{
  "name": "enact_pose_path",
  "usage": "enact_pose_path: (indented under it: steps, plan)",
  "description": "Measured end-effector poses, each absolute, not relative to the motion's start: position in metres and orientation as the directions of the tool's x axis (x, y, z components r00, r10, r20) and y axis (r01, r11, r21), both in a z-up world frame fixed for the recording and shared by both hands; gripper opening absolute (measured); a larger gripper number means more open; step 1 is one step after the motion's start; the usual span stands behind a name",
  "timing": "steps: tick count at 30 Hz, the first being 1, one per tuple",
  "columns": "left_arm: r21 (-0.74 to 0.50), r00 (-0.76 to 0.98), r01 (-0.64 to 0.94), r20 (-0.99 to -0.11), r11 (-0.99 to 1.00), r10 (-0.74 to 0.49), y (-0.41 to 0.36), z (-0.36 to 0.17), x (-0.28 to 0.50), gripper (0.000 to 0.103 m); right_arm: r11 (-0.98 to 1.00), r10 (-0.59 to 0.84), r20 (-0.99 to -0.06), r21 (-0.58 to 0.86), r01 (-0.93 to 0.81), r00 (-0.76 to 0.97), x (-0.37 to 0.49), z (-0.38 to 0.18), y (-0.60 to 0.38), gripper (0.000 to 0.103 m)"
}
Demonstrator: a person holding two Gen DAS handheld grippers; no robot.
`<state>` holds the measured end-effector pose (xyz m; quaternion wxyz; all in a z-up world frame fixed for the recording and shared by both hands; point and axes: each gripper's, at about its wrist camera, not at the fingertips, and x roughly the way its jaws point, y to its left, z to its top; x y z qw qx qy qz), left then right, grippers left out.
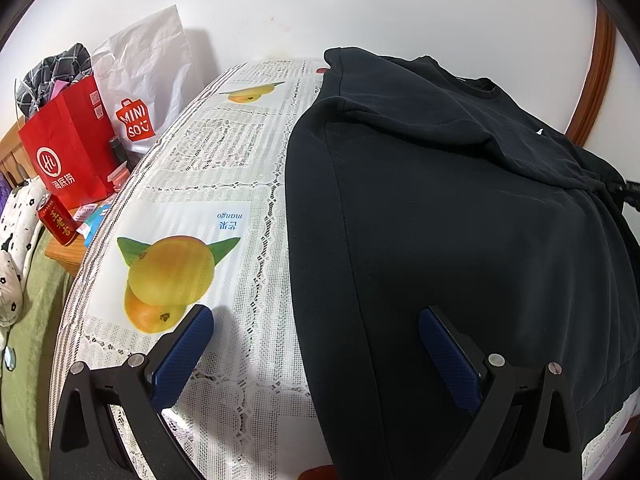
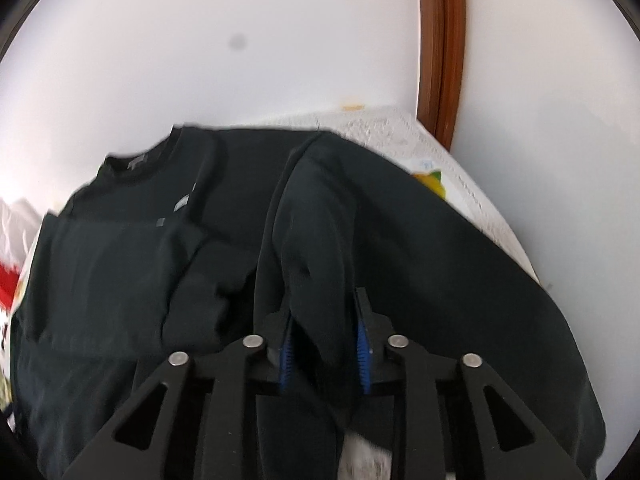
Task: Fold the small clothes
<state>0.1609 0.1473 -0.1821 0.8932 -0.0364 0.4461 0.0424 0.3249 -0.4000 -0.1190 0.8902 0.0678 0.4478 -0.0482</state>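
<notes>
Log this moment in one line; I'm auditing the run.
left gripper: open, empty | right gripper: shut on black shirt | phase: folding

Black shirt [image 2: 400, 240] motion-blurred; hem cut off at bottom edge.

Left wrist cam is sitting low at the table's near edge, looking along the tablecloth [image 1: 240, 208] toward the wall. Right wrist cam is hovering right over the black shirt [image 2: 420, 260], slightly blurred, probably facing the same wall. Both are sharing the shirt.
</notes>
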Motion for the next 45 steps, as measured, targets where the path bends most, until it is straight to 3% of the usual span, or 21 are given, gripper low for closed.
enact_pose_path:
  steps: [1,3,5,13,22,23,25,26,27,31,37,45]
  plan:
    - [-0.027,0.598,-0.108,-0.8,0.994,0.043,0.148,-0.182,0.161,0.103,0.987,-0.022,-0.802,0.08,0.143,0.597,0.315,-0.117,-0.401,0.032]
    - [-0.028,0.599,-0.108,-0.8,0.994,0.043,0.148,-0.182,0.161,0.103,0.986,-0.05,-0.783,0.059,0.154,0.621,0.288,-0.11,-0.407,0.057]
    - [-0.027,0.6,-0.108,-0.799,0.994,0.043,0.148,-0.182,0.161,0.103,0.978,-0.133,-0.763,0.003,0.21,0.632,0.256,-0.104,-0.422,0.074]
    - [-0.029,0.61,-0.105,-0.791,0.994,0.041,0.143,-0.177,0.153,0.102,0.912,-0.378,-0.785,-0.226,0.343,0.49,0.171,-0.125,-0.49,0.077]
    - [-0.012,0.627,-0.148,-0.775,0.989,0.084,0.149,-0.158,0.135,0.102,0.916,-0.314,-0.819,-0.127,0.382,0.481,0.149,-0.147,-0.531,0.077]
    - [-0.01,0.62,-0.156,-0.779,0.988,0.09,0.151,-0.158,0.135,0.102,0.915,-0.305,-0.82,-0.11,0.388,0.485,0.149,-0.147,-0.533,0.075]
    - [-0.009,0.613,-0.166,-0.784,0.986,0.096,0.155,-0.159,0.133,0.102,0.914,-0.295,-0.815,-0.09,0.395,0.499,0.149,-0.146,-0.533,0.05]
    - [-0.012,0.609,-0.174,-0.787,0.985,0.098,0.158,-0.16,0.132,0.102,0.917,-0.288,-0.814,-0.083,0.39,0.504,0.15,-0.146,-0.533,0.029]
    - [-0.016,0.606,-0.18,-0.789,0.984,0.098,0.16,-0.161,0.132,0.102,0.919,-0.29,-0.814,-0.09,0.384,0.503,0.152,-0.144,-0.533,0.014]
    - [-0.036,0.595,-0.191,-0.799,0.981,0.086,0.166,-0.165,0.132,0.102,0.907,-0.341,-0.773,-0.121,0.403,0.536,0.149,-0.12,-0.523,0.012]
    - [-0.015,0.616,-0.167,-0.782,0.986,0.092,0.163,-0.16,0.139,0.102,0.946,-0.287,-0.658,-0.079,0.315,0.696,0.17,-0.035,-0.458,0.012]
    - [-0.013,0.621,-0.121,-0.781,0.993,0.065,0.157,-0.164,0.148,0.102,0.998,-0.056,-0.563,-0.027,0.049,0.825,0.238,0.039,-0.298,0.012]
